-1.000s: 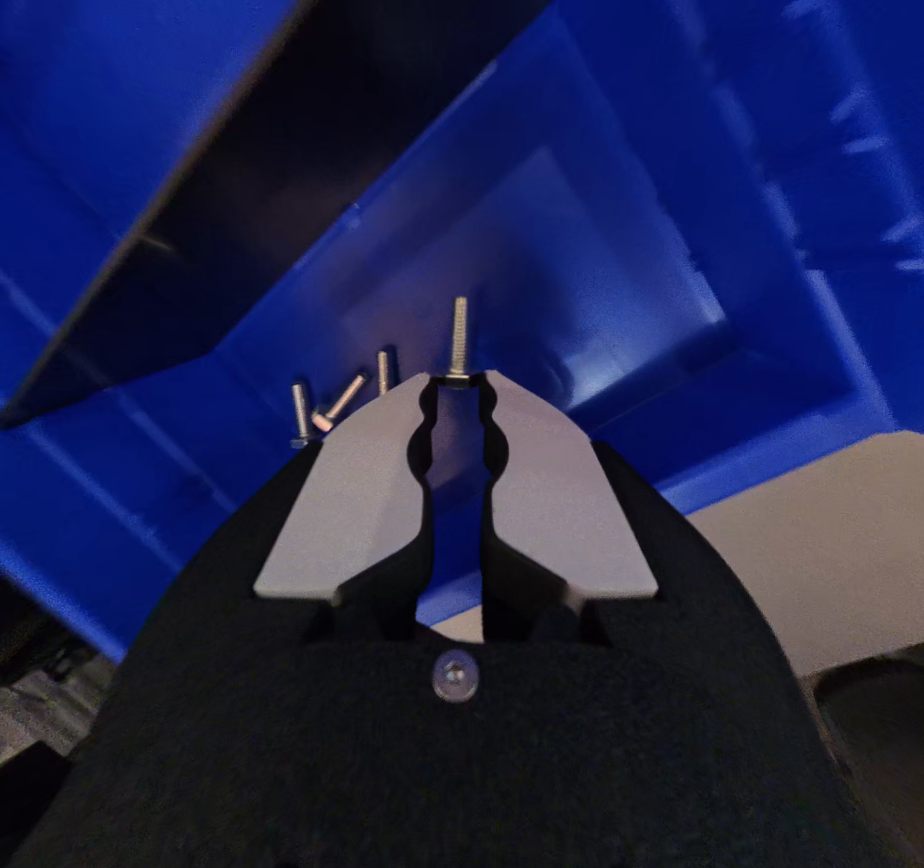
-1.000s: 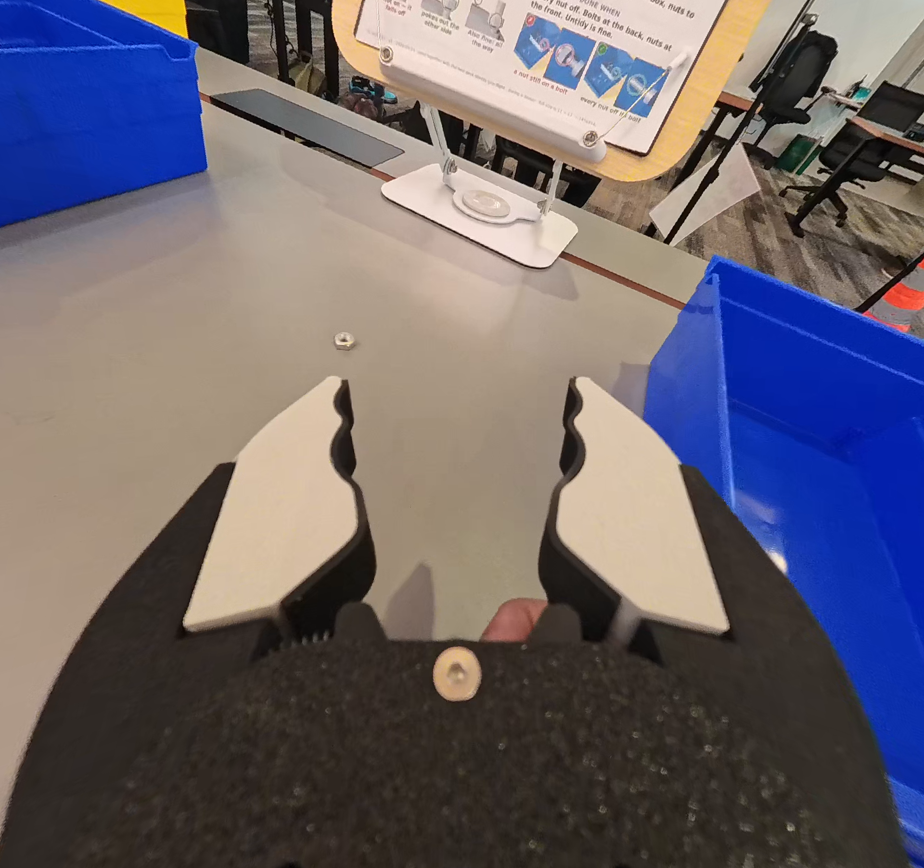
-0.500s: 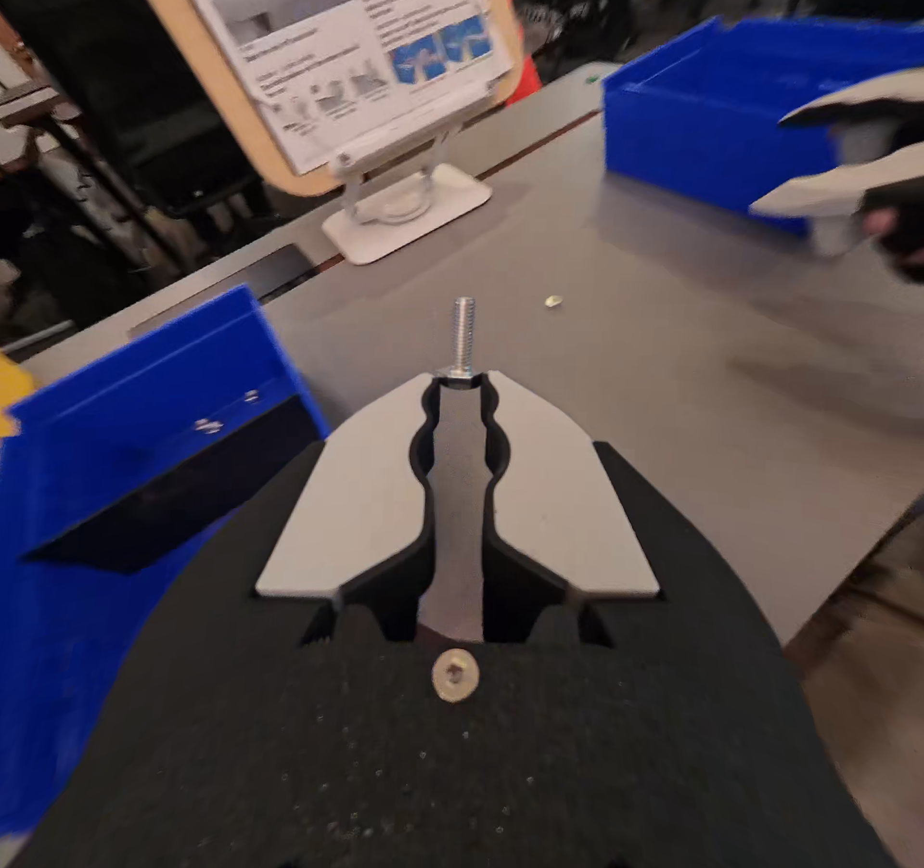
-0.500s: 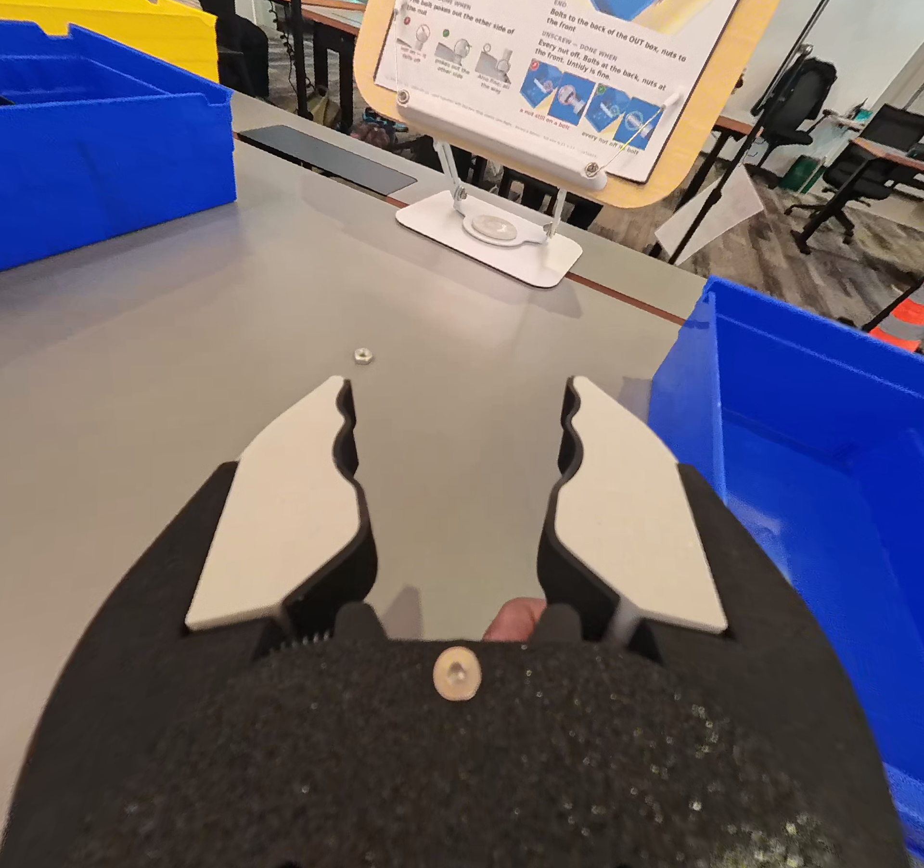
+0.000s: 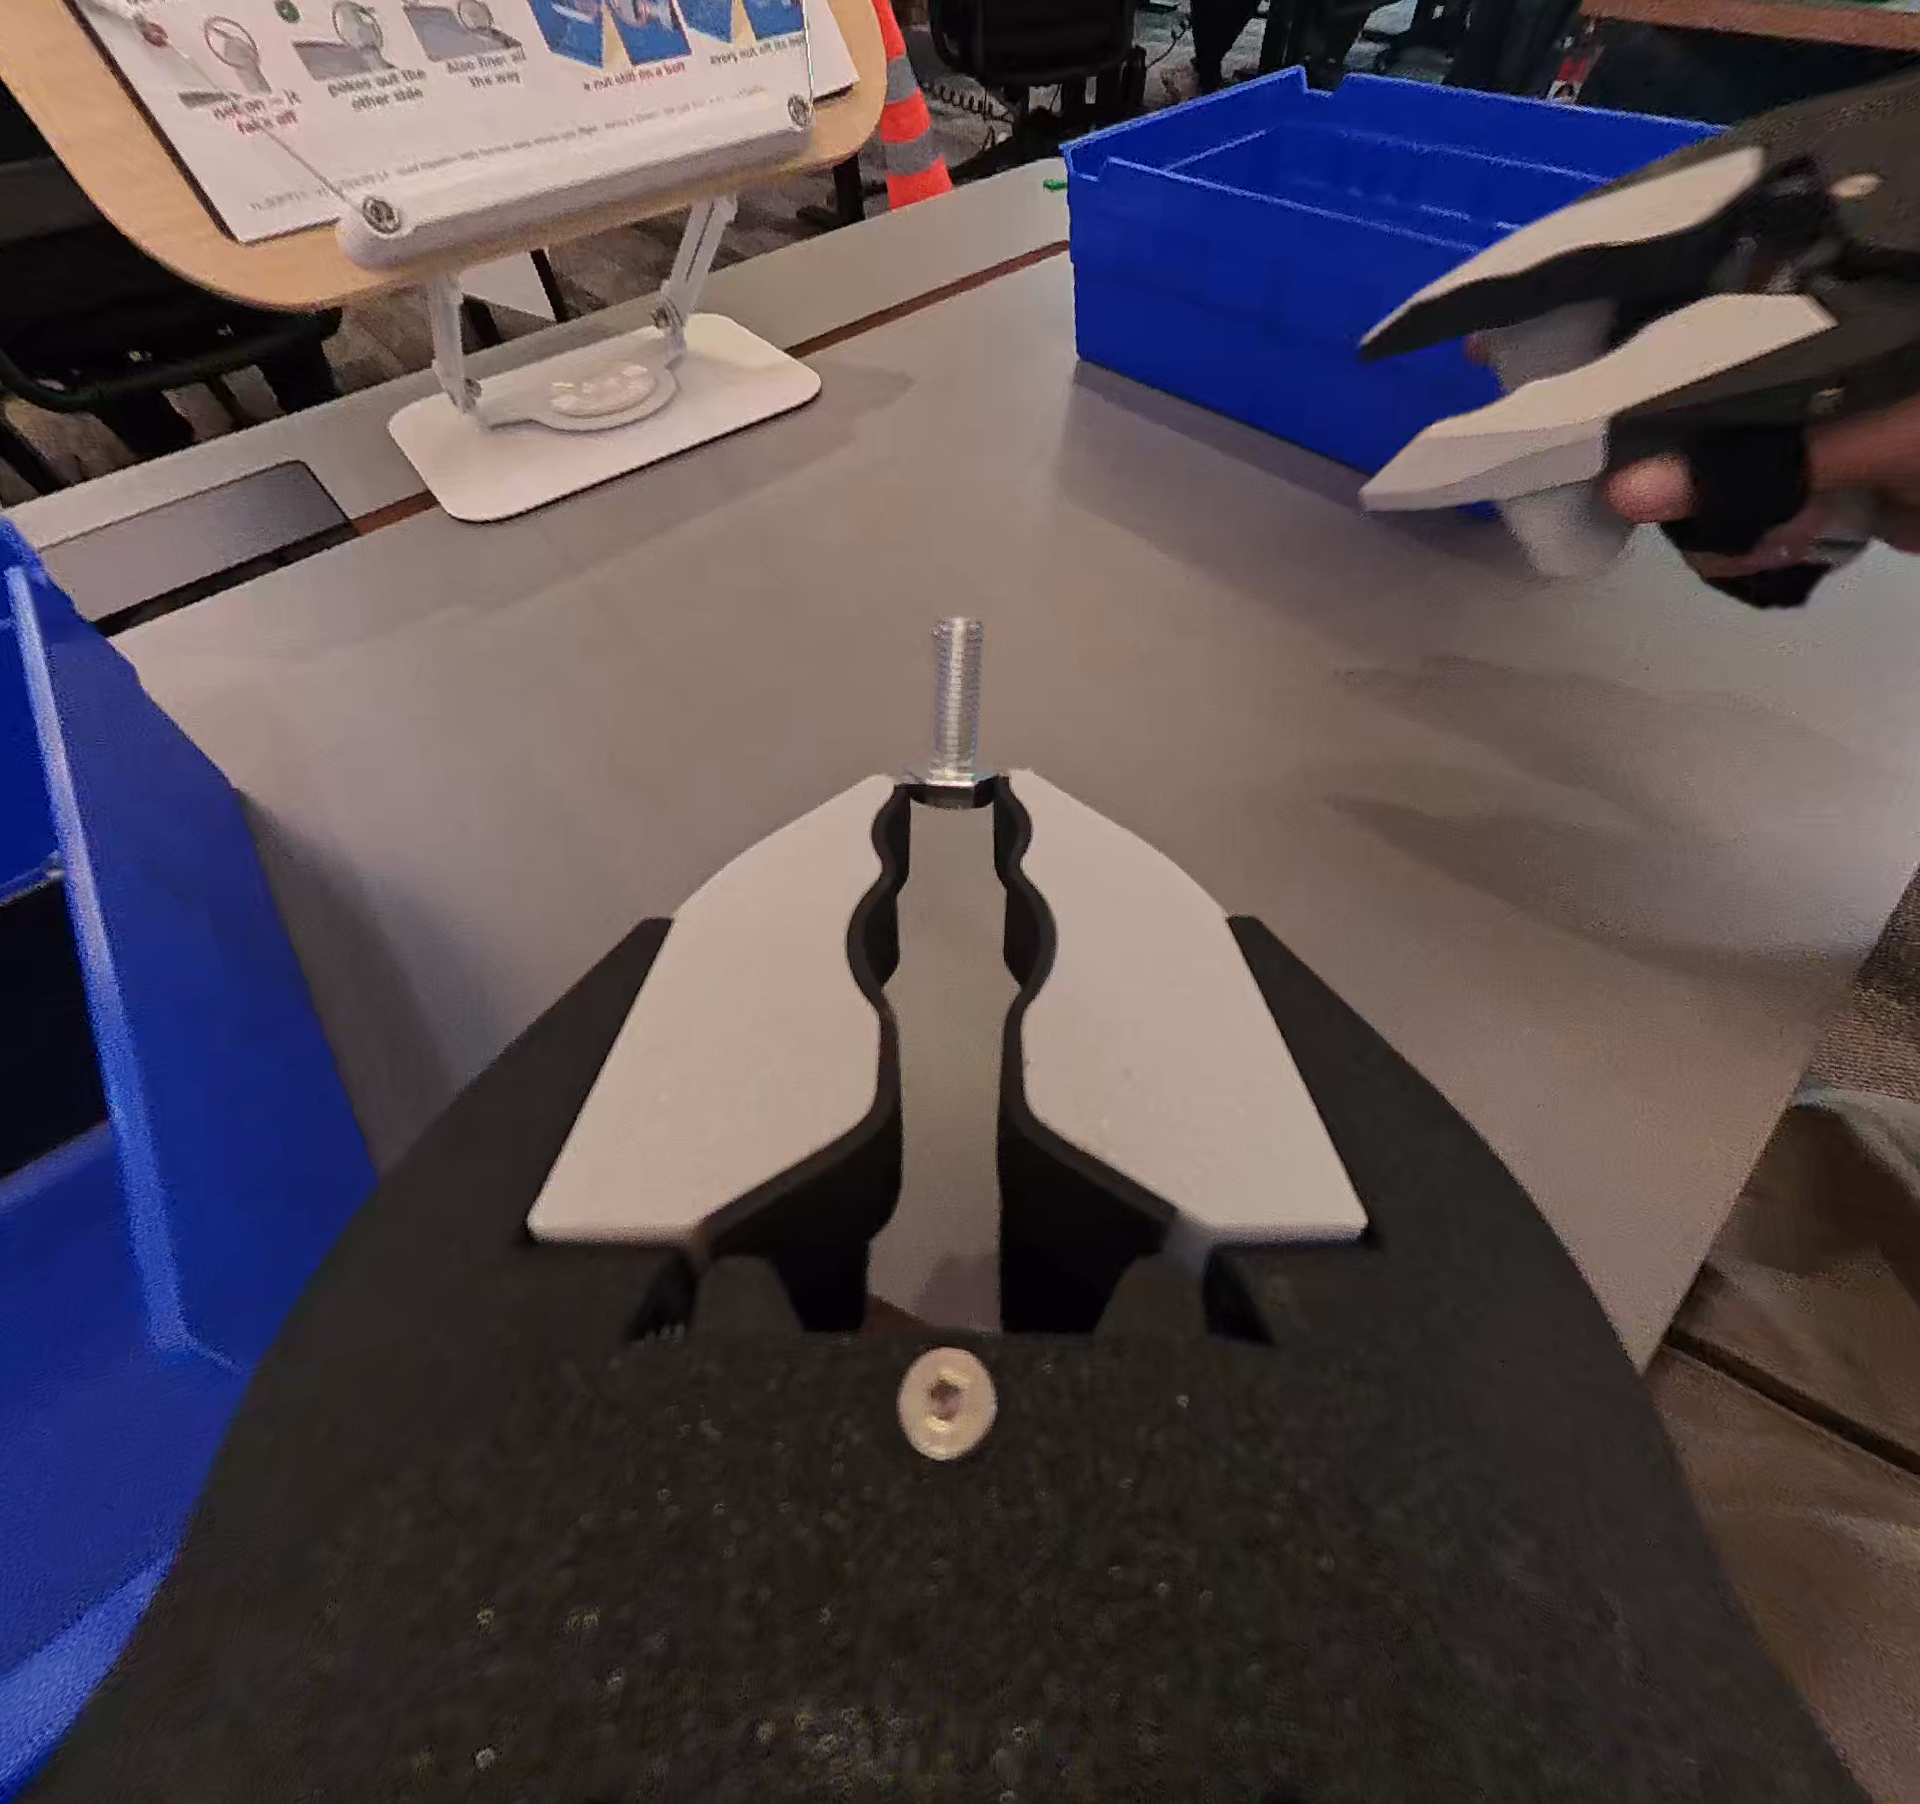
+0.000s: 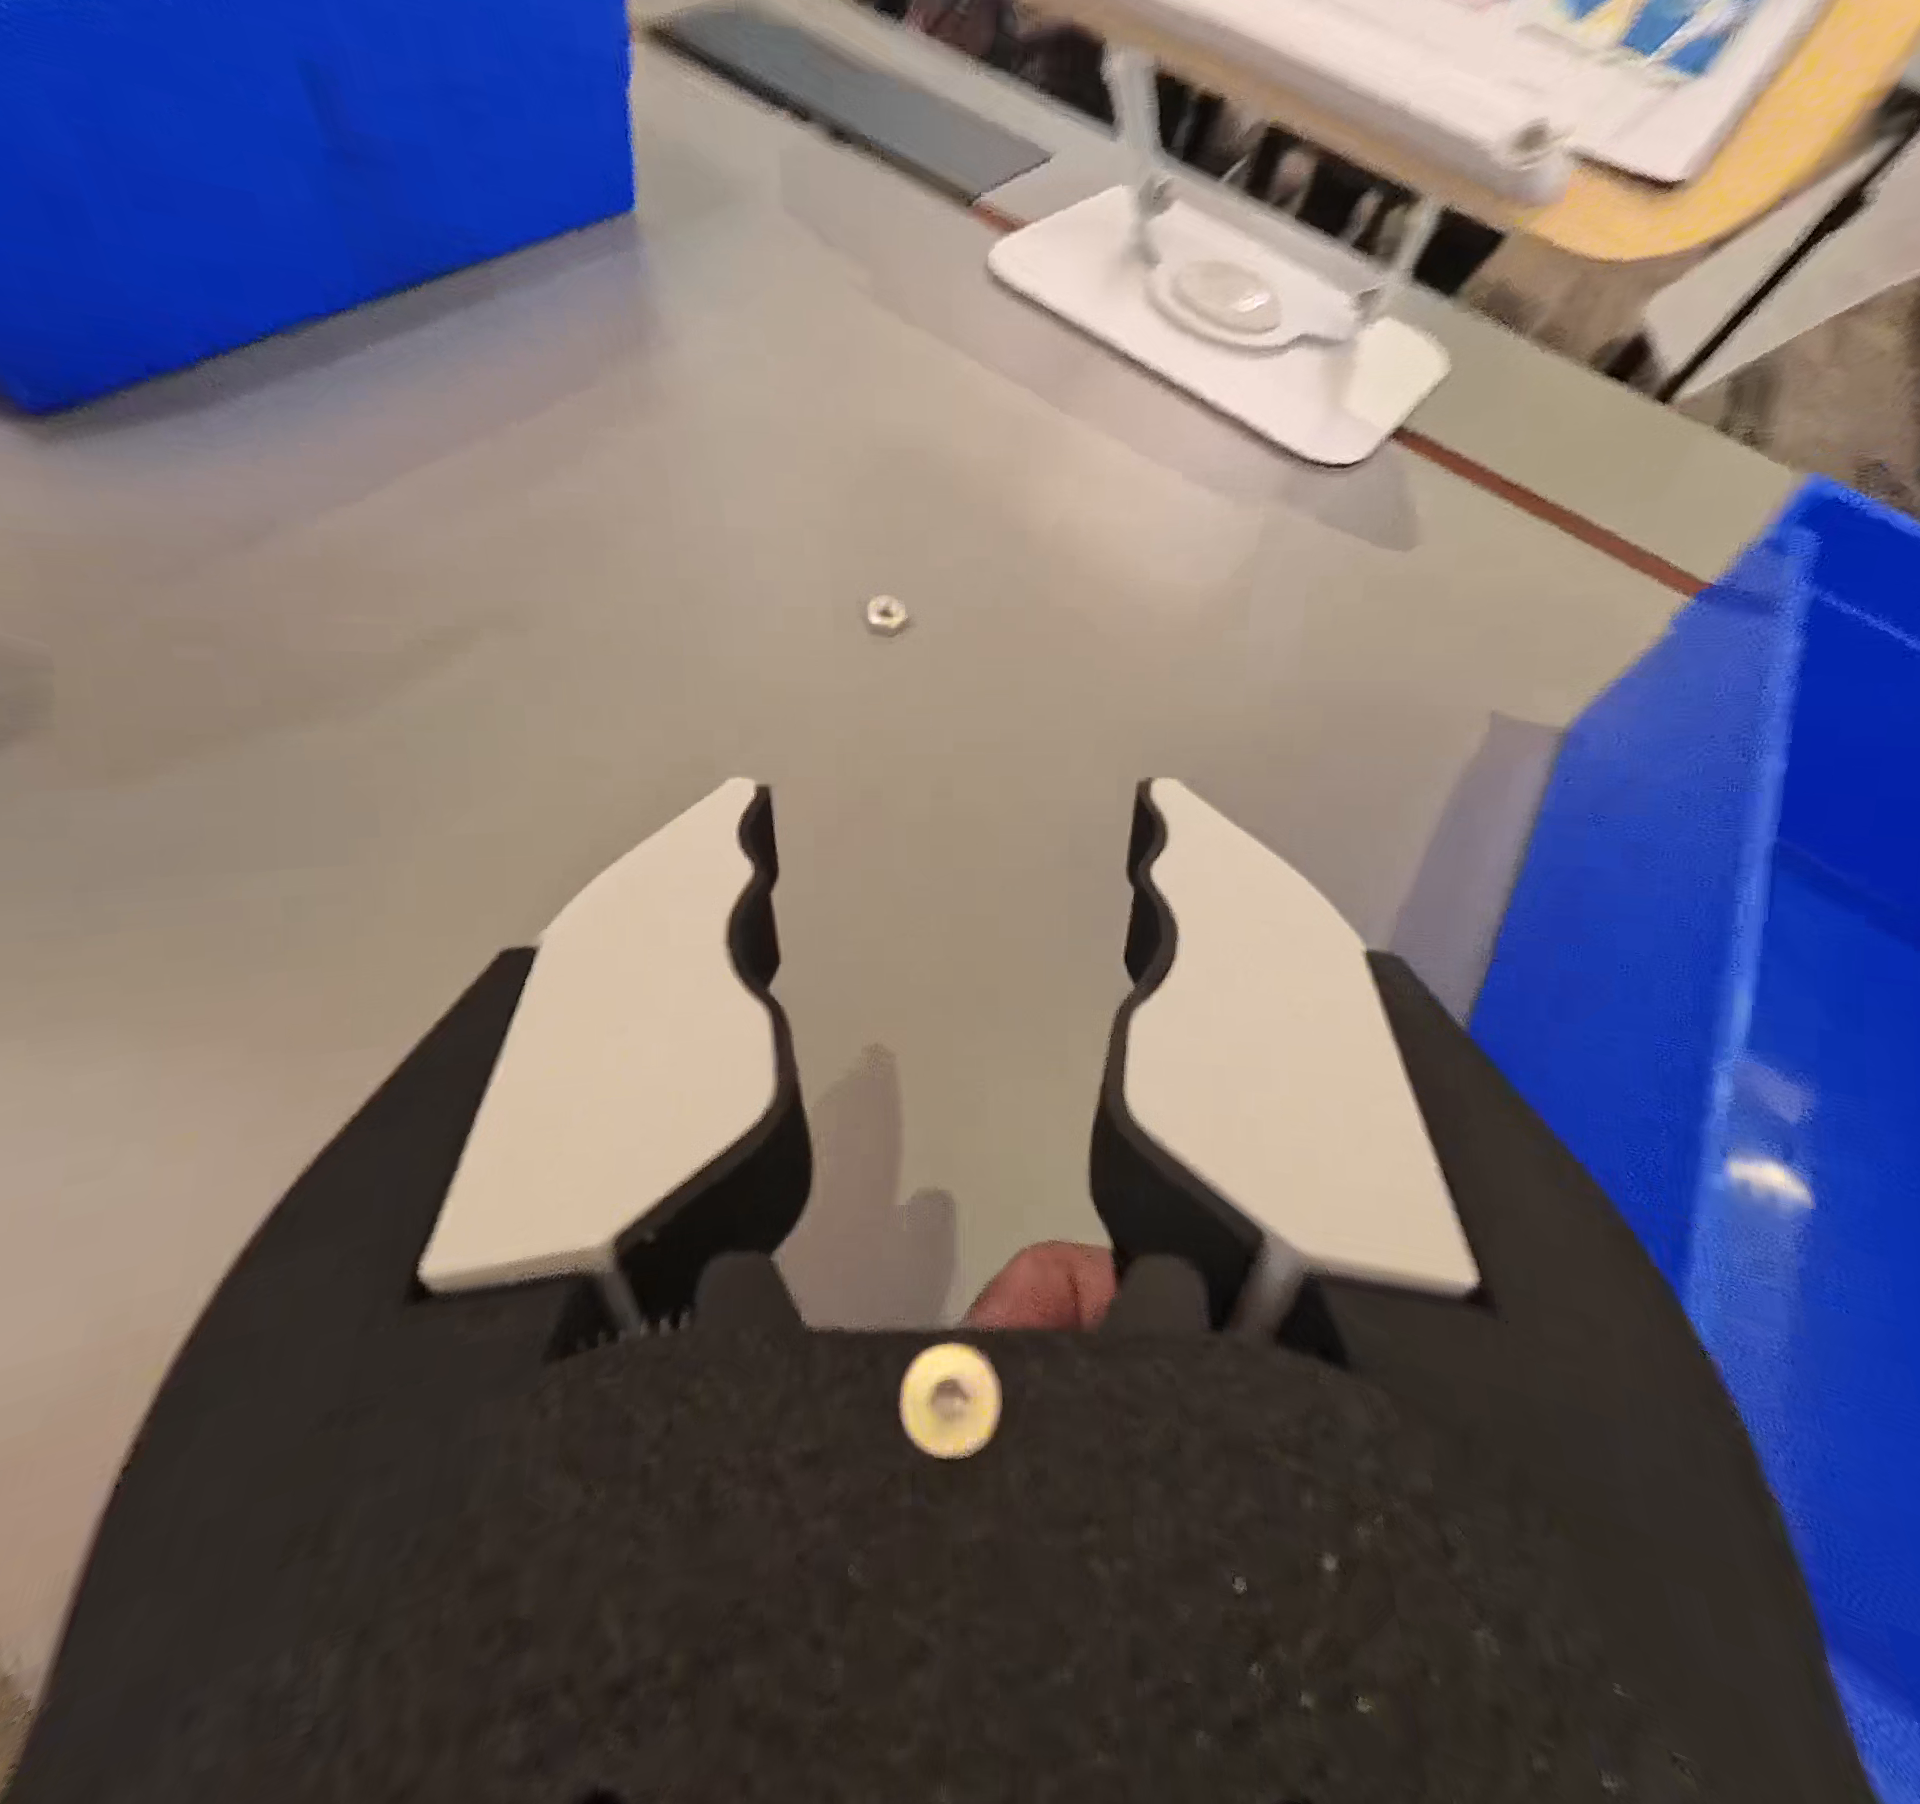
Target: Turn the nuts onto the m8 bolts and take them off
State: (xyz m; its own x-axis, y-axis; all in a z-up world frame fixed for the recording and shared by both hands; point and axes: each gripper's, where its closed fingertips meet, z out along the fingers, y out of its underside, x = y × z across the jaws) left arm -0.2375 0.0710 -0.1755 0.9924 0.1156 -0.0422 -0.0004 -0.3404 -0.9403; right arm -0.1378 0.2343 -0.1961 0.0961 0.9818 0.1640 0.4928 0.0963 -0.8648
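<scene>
My left gripper (image 5: pixel 954 790) is shut on the hex head of a silver bolt (image 5: pixel 957 692). The bolt's threaded shank sticks forward past the fingertips, above the grey table (image 5: pixel 1195 715). My right gripper (image 6: pixel 954 790) is open and empty, low over the table; it also shows at the right of the left wrist view (image 5: pixel 1382 424), held by a hand. A small silver nut (image 6: pixel 888 612) lies on the table a short way ahead of the right gripper's fingertips. The nut does not show in the left wrist view.
A blue bin (image 5: pixel 1288 248) stands at the far right of the table and also shows in the right wrist view (image 6: pixel 1714 923). Another blue bin (image 5: pixel 125 1027) is at the left, seen too in the right wrist view (image 6: pixel 312 92). An instruction board on a white stand (image 5: pixel 603 393) is at the back. The small silver nut (image 6: pixel 888 612) sits 15 cm or so from the ends of my right fingers.
My left gripper has lifted the bolt out of the left blue bin and swung it over the table. My right gripper has tilted down and moved closer to the nut.
</scene>
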